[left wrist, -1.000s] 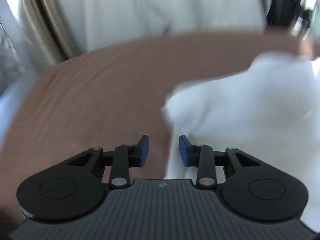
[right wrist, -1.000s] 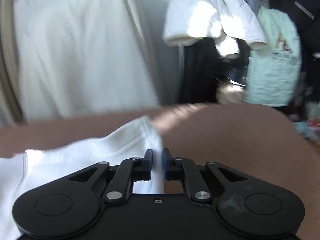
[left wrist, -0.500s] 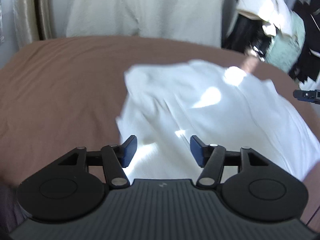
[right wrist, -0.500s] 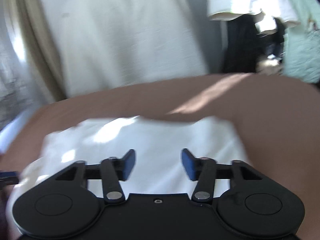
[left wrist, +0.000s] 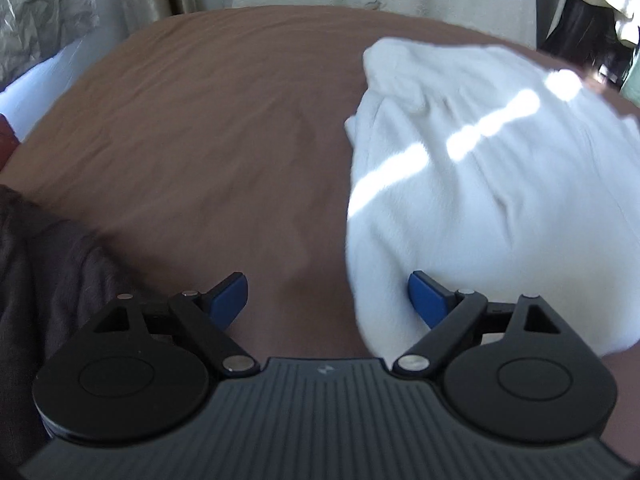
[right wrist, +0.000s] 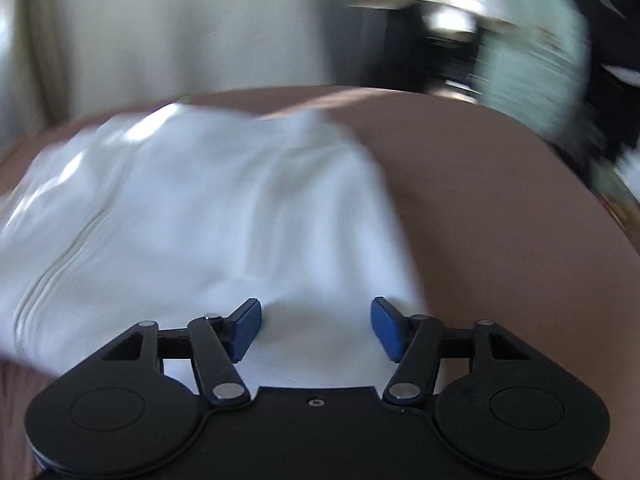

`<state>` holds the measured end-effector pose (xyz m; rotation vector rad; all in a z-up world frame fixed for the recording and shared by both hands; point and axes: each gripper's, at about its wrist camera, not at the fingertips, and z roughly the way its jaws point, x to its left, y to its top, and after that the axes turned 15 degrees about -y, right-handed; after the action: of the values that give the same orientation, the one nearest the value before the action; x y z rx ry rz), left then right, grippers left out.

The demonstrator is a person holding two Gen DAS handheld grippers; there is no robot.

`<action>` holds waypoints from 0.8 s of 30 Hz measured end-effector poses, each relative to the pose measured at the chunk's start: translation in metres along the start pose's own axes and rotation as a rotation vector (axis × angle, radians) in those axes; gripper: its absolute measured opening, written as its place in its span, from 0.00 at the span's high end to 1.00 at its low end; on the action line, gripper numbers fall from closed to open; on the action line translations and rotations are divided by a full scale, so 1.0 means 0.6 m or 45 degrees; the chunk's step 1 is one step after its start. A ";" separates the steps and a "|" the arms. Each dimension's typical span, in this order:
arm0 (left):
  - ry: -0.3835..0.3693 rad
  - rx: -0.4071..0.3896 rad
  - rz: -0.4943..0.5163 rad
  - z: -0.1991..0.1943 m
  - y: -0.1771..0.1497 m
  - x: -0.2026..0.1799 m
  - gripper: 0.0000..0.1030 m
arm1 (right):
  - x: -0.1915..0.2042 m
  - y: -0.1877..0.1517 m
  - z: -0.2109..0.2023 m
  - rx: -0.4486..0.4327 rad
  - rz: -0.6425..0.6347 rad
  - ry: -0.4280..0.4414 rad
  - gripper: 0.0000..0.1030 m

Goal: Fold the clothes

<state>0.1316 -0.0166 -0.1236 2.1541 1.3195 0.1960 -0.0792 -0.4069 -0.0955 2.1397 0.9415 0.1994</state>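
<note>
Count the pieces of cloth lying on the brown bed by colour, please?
White garment: 1
Dark brownish cloth at the near left edge: 1
Total: 2, both lying on the brown bed cover.

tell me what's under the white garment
The white garment lies on the brown bed cover, which shows bare all around it. Whatever lies directly beneath its folds is covered, so anything tucked there can't be seen.
</note>
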 end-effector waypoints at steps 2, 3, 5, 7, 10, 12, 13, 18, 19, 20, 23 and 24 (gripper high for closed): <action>0.056 0.024 0.044 0.011 -0.010 -0.002 0.06 | -0.034 -0.014 -0.007 0.036 0.078 -0.065 0.33; 0.068 0.029 0.038 0.015 -0.012 -0.001 0.06 | -0.052 -0.024 -0.010 0.060 0.128 -0.066 0.33; 0.041 -0.026 0.006 -0.001 -0.006 -0.004 0.10 | -0.089 -0.049 -0.012 0.101 0.276 0.055 0.33; 0.002 -0.113 0.008 -0.029 0.001 -0.010 0.13 | -0.100 -0.068 -0.015 0.158 0.376 0.212 0.33; -0.162 -0.275 0.054 -0.091 0.003 -0.039 0.16 | -0.117 -0.097 -0.021 0.243 0.526 0.448 0.33; -0.334 -0.301 0.032 -0.110 -0.003 -0.065 0.21 | -0.106 -0.104 -0.035 0.249 0.521 0.563 0.32; -0.423 -0.286 0.021 -0.110 -0.009 -0.083 0.24 | -0.093 -0.104 -0.042 0.241 0.500 0.610 0.30; -0.568 -0.207 0.219 -0.063 -0.032 -0.200 0.24 | -0.066 -0.122 0.006 0.376 0.772 0.763 0.17; -0.548 -0.223 0.235 -0.051 -0.029 -0.212 0.24 | -0.062 -0.128 0.018 0.405 0.818 0.769 0.17; -0.529 -0.238 0.224 -0.042 -0.023 -0.218 0.24 | -0.059 -0.134 0.029 0.431 0.866 0.775 0.17; -0.565 -0.243 0.162 -0.021 -0.010 -0.215 0.24 | -0.067 -0.157 0.053 0.480 1.037 0.790 0.17; -0.568 -0.202 0.167 -0.010 -0.009 -0.217 0.24 | -0.066 -0.155 0.058 0.482 1.059 0.772 0.17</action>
<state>0.0602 -0.1229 -0.0986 1.9996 0.8808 -0.1211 -0.1449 -0.4150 -0.1793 2.7883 0.3333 1.2116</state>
